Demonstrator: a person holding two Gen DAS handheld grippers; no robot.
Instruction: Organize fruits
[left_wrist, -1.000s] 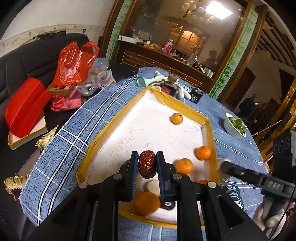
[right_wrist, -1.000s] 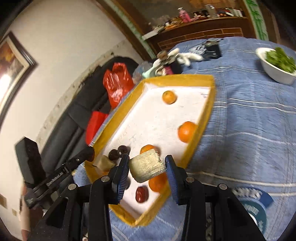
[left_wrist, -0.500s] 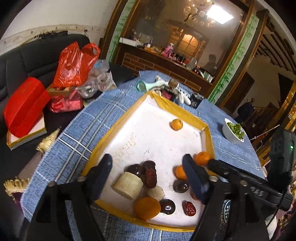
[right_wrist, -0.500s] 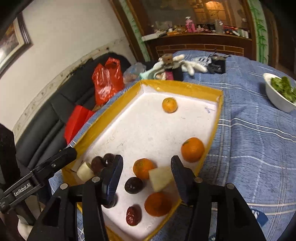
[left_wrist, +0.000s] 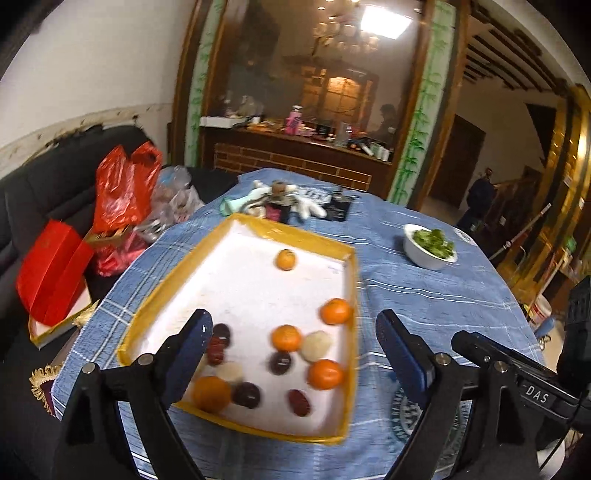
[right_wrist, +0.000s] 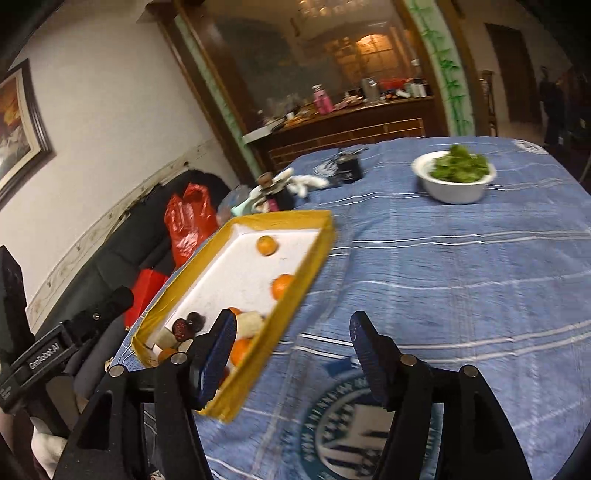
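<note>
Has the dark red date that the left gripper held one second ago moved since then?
Yes. The left gripper is opening and holds nothing; the date now lies in the tray, beside its near left corner.

A blue checked tablecloth (left_wrist: 424, 295) bears a yellow-rimmed tray (left_wrist: 352, 295) and white bowl (left_wrist: 424, 256).

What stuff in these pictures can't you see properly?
- Fruit at the tray's near end, right wrist view: hidden by the right gripper's finger and the yellow wall.
- Pale pieces, left wrist view: too blurred to name.
- Counter clutter, left wrist view: too small.
- Round blue print on the cloth, right wrist view: cut off by fingers and the bottom edge.
</note>
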